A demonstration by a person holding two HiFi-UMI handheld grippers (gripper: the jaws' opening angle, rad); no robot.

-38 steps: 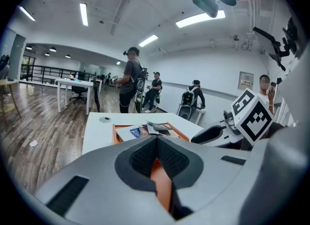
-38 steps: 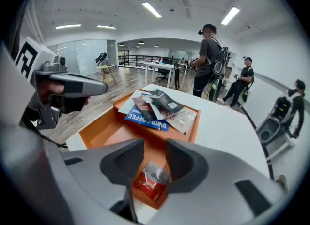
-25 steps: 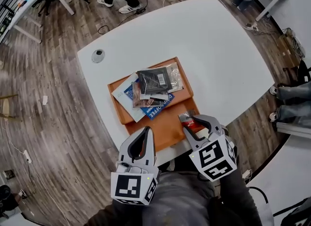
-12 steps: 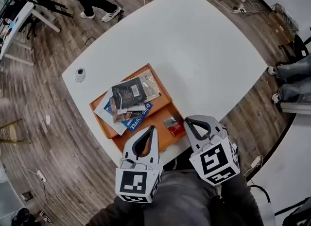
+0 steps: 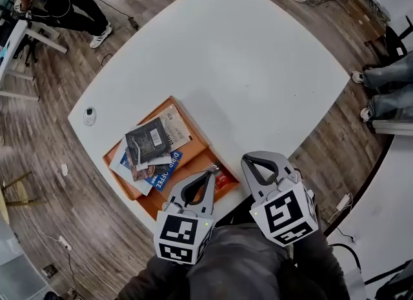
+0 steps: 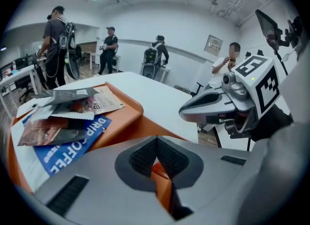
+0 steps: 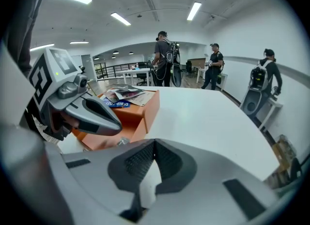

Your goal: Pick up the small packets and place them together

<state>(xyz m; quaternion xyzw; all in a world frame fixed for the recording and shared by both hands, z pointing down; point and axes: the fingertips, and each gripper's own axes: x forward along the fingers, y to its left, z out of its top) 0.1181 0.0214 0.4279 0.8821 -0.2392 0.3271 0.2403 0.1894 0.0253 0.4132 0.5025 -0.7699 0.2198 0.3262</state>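
Observation:
An orange tray [image 5: 197,145] lies at the near left of the white table [image 5: 258,66]. A pile of small packets [image 5: 150,147] rests on it, with a blue coffee packet [image 6: 72,139] lowest. A red packet [image 5: 223,177] lies alone at the tray's near right corner. My left gripper [image 5: 208,176] is shut and empty, its tip just over that corner. My right gripper [image 5: 246,159] is shut on nothing, to the right of the tray near the table's front edge. The left gripper view shows shut jaws [image 6: 156,157] with the tray rim [image 6: 131,105] beyond. The right gripper view shows shut jaws [image 7: 155,146].
A small round grey object [image 5: 89,115] sits on the table left of the tray. Several people [image 7: 164,64] stand beyond the far side of the table. A seated person's legs [image 5: 387,92] are off the right edge. Wooden floor [image 5: 77,40] surrounds the table.
My right gripper was open around the red packet, then shut empty and drew back; the packet stays on the tray. The head view has swung, so the tray now sits further left.

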